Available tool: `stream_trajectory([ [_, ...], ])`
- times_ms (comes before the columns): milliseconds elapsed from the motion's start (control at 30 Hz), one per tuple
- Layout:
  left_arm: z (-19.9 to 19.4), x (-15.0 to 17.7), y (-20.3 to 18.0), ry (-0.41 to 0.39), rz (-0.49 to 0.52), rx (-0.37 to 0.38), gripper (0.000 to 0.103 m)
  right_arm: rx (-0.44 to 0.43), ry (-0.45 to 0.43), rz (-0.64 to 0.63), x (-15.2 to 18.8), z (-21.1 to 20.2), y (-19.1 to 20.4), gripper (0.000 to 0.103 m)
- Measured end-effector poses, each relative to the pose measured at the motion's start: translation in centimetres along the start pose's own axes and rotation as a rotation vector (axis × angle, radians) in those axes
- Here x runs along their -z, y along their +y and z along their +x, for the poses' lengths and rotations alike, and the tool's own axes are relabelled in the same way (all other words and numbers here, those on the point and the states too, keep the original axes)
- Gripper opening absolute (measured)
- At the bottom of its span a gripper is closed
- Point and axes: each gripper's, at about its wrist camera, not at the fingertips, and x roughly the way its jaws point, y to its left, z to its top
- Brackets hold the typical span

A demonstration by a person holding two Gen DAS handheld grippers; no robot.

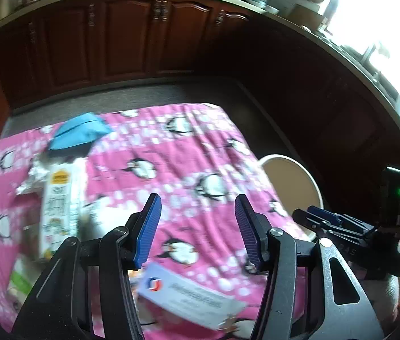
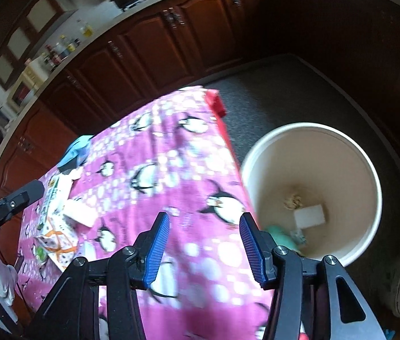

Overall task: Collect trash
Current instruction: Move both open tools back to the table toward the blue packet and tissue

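Both your grippers, left (image 1: pixel 197 226) and right (image 2: pixel 204 246), are spread and hold nothing. Blurred trash: carton (image 1: pixel 58 206) on the cloth (image 1: pixel 188 153), box (image 1: pixel 191 297) partly hidden. Bin (image 2: pixel 310 189) stands beside.

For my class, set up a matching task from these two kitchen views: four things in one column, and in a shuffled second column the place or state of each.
Column 1
1. bucket
2. blue packet
3. white card
4. left hand-held gripper

Column 2
A. at the far edge of the penguin cloth
B. open, holding nothing
C. on the floor beside the table
D. at the bottom of the bucket

Pairs: 1-C, 2-A, 3-D, 4-B
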Motion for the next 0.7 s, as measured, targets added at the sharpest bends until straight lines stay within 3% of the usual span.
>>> stream_trajectory([
  [433, -3.2, 0.4, 8.5, -0.065, -0.108, -0.119, 0.052, -0.083, 0.027, -0.189, -1.1, 3.3, 11.0, 0.053],
  [700, -3.3, 0.0, 13.6, -0.069, -0.146, -0.2, 0.052, -0.103, 0.04, -0.236, -3.0, 5.4, 15.2, 0.056],
])
